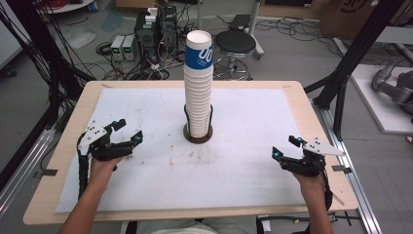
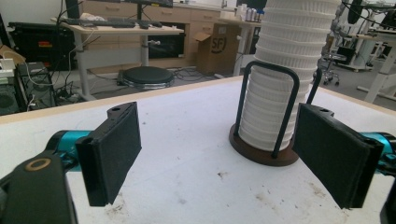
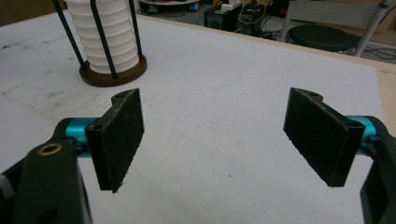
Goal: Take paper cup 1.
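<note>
A tall stack of white paper cups [image 1: 198,87], the top one with a blue band, stands in a round brown holder [image 1: 197,135] with black wire uprights at the middle of the table. My left gripper [image 1: 129,130] rests at the left of the white mat, jaws open and empty, pointing toward the stack. In the left gripper view the cup stack [image 2: 285,79] rises just ahead between the jaws, apart from them. My right gripper [image 1: 285,146] sits at the right of the mat, open and empty. In the right gripper view the holder [image 3: 113,74] lies far off to the upper left.
A white stained mat [image 1: 146,185] covers most of the wooden table [image 1: 58,161]. Beyond the far edge are a black stool [image 1: 235,43], electronics boxes and cables on the floor. A black frame post [image 1: 350,58] stands at the right.
</note>
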Tool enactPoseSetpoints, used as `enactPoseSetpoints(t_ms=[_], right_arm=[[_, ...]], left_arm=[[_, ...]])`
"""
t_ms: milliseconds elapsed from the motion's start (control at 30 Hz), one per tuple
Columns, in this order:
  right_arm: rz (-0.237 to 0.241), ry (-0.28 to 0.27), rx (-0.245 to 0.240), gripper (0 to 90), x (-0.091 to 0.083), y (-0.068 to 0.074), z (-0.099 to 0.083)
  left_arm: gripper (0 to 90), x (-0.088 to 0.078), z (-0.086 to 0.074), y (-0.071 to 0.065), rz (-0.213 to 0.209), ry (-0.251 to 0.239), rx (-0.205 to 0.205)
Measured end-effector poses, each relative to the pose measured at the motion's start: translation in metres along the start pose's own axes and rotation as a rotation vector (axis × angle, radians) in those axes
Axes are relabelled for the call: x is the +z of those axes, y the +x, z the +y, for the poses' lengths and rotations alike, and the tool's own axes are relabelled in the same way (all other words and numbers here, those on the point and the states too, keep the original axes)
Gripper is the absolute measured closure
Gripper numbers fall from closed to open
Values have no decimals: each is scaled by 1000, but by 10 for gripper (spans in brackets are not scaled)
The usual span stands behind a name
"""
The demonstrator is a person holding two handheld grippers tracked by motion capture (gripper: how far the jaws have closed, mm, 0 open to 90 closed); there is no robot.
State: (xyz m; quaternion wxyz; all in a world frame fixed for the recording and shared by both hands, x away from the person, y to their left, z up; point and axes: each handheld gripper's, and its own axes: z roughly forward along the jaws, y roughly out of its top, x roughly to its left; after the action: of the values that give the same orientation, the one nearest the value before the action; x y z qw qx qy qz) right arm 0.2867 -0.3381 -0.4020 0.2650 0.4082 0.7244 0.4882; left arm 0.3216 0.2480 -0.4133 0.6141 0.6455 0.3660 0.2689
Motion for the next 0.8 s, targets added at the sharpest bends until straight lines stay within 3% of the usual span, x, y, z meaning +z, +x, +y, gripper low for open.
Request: enactPoseSetpoints(t_ms=[333,533,633,800], right_arm=[[12,-7,19,208,-1,-2,-1],[14,-20,13,207,-5,1,2],[15,-17,26,207,-4,1,4],[72,-15,27,207,0,7,15]], left_arm=[[154,6,-2,-1,-10,10,-9],[154,6,-1,0,8,-5,-23],[154,5,0,0,-13,-15,-43],[154,4,-1,-3,-23,-4,-39]])
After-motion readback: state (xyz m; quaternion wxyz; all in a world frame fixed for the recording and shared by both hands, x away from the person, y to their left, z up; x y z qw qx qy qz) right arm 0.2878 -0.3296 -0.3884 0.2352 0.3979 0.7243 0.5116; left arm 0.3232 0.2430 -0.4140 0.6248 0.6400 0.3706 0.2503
